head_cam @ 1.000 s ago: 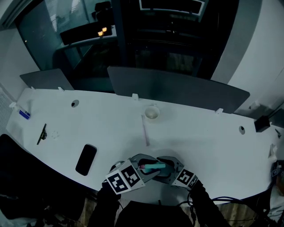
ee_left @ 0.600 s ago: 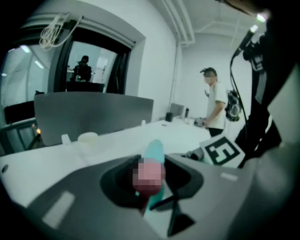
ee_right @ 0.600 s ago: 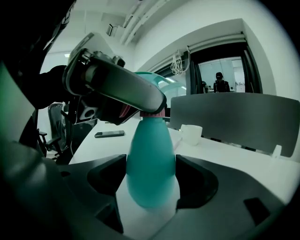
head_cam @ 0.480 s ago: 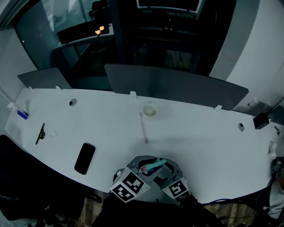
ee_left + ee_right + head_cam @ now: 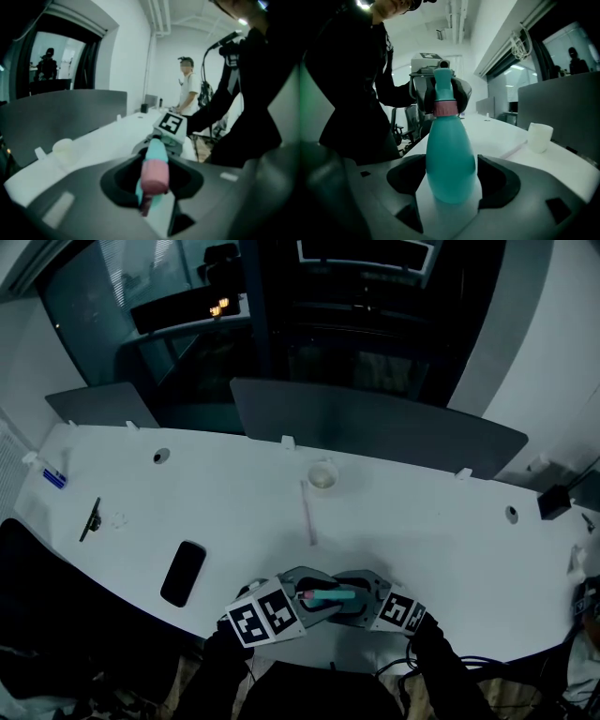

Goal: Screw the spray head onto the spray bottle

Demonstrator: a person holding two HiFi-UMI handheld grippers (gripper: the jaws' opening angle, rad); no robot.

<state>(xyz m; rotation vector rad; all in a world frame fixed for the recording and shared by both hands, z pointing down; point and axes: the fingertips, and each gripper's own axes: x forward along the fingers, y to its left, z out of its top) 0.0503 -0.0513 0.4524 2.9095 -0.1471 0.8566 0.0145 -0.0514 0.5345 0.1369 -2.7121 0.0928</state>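
Spray head (image 5: 154,174), pink-collared, sits clamped in the left gripper (image 5: 152,187). It is on the neck of the teal spray bottle (image 5: 450,154), which reaches ahead into the right gripper (image 5: 452,185), whose jaws have just been closing and now grip the bottle's body.

Glossy teal plastic spray bottle (image 5: 450,159), matt white table (image 5: 422,521)

A long white worktop (image 5: 441,521) curves across the room, backed by low grey divider panels (image 5: 375,432). Behind them stand dark glass windows (image 5: 103,315), where small orange lights (image 5: 219,306) glow. White walls (image 5: 553,343) flank the glass. An office chair (image 5: 399,125) stands beside the worktop.
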